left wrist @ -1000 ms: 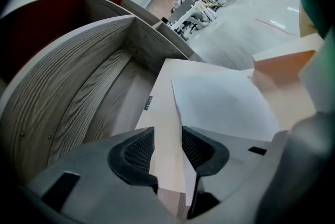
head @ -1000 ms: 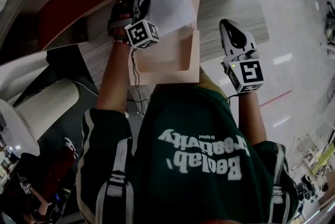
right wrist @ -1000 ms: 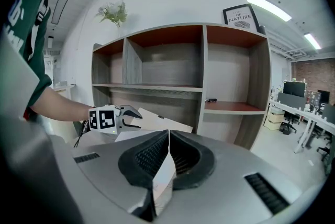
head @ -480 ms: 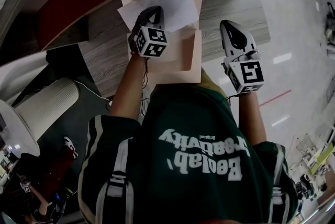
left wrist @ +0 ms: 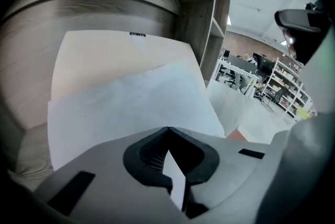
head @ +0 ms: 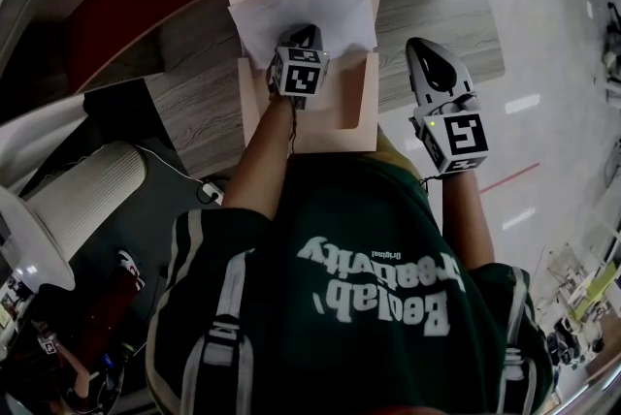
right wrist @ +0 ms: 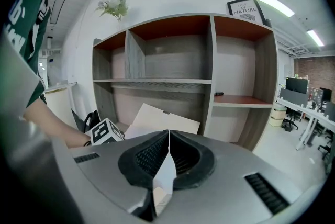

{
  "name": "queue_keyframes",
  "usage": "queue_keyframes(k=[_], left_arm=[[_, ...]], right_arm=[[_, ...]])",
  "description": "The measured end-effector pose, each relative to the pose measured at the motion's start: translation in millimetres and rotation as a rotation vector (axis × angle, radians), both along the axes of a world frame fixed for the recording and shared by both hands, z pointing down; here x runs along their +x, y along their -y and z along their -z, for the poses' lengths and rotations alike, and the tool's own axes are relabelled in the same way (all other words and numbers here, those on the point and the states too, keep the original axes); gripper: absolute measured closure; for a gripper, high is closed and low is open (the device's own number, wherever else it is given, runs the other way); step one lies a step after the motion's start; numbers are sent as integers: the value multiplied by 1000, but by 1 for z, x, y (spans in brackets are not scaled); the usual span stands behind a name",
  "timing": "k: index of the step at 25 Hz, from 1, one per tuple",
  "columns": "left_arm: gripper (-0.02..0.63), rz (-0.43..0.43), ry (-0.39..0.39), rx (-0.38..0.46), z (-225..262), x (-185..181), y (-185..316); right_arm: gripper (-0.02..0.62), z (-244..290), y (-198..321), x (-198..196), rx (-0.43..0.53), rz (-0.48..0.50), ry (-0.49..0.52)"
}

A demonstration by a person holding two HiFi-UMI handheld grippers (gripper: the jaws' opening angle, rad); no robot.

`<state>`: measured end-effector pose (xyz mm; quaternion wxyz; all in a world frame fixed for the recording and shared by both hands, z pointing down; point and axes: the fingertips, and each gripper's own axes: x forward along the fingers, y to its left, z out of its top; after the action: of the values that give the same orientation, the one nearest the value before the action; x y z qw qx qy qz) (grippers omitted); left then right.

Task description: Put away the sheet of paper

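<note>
Left gripper has been shut on nothing and brought from the left edge of the sheet of paper to its near edge. The sheet is left in the folder, probably to be pushed deeper.

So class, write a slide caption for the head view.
Closed left gripper over the white sheet lying on an open beige folder on a wooden shelf; right gripper held aside.

framed sign: "OF NATURE" | green shirt: upside-down white print, "Original" legible
</note>
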<state>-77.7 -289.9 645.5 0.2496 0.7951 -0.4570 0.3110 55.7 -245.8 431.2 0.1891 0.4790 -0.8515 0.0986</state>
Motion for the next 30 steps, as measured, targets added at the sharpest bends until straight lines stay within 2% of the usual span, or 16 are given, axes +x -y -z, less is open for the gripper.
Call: queue_keyframes(k=[3,8,13,19,23,30], left_arm=[[588,-15,10,-64,-18,6,-7],[588,-70,72,-121,-42,-9,-20],[588,-163,136,-107,-45,-12,-32],[588,-350,261,-75,-52,-19,-42],[588,-423,253,-100,-56,-20,-57],[588,-435,204,-146,-58,-15,-74]], right_arm=[[560,-1,-2,0,-4,1,-4],[560,-3,2,-1,-2,-5,-10],[560,0,-1,-3,-9,9,-11],[560,-4,-3,-16,-11,26,-13],[560,-5,-6,-12,-14,23,-14],[560,-7,-11,-10,-14,25,-14]])
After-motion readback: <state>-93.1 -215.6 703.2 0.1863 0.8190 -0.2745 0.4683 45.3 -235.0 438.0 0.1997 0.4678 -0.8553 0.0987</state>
